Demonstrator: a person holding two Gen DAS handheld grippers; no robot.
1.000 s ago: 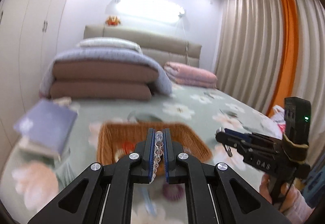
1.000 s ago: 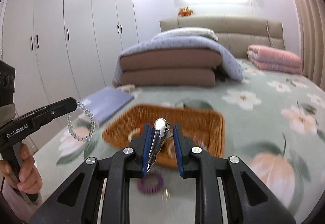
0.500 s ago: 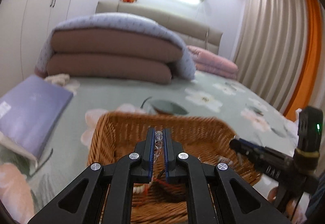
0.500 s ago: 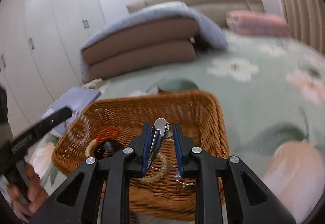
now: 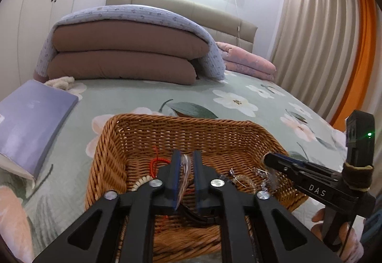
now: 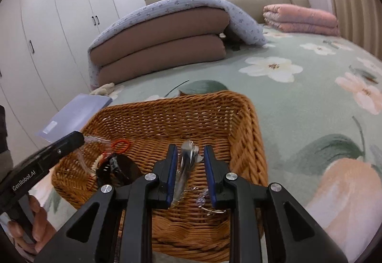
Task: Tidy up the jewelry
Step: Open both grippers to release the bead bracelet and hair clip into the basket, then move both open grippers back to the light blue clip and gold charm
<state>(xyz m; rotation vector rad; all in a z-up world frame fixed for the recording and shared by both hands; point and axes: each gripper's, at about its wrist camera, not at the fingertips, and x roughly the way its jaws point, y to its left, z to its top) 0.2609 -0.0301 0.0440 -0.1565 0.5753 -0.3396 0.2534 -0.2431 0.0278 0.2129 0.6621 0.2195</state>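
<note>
Basket: one wicker basket (image 6: 241, 119) on the bed.
Left gripper (image 5: 185, 174): jaws just parting, clear bead bracelet (image 5: 184, 168) loose between.
Right gripper (image 6: 189, 167): jaws apart, silver clip (image 6: 187, 155) between, unpressed.
Red cord (image 6: 121, 144): one.

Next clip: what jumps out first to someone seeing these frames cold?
The woven basket on the flowered bedspread, with both grippers poised over it. The left gripper has a clear bead bracelet between its just-opening jaws; the right gripper has a silvery hair clip between its pads. Behind, folded brown quilts fill the bed's head.
</note>
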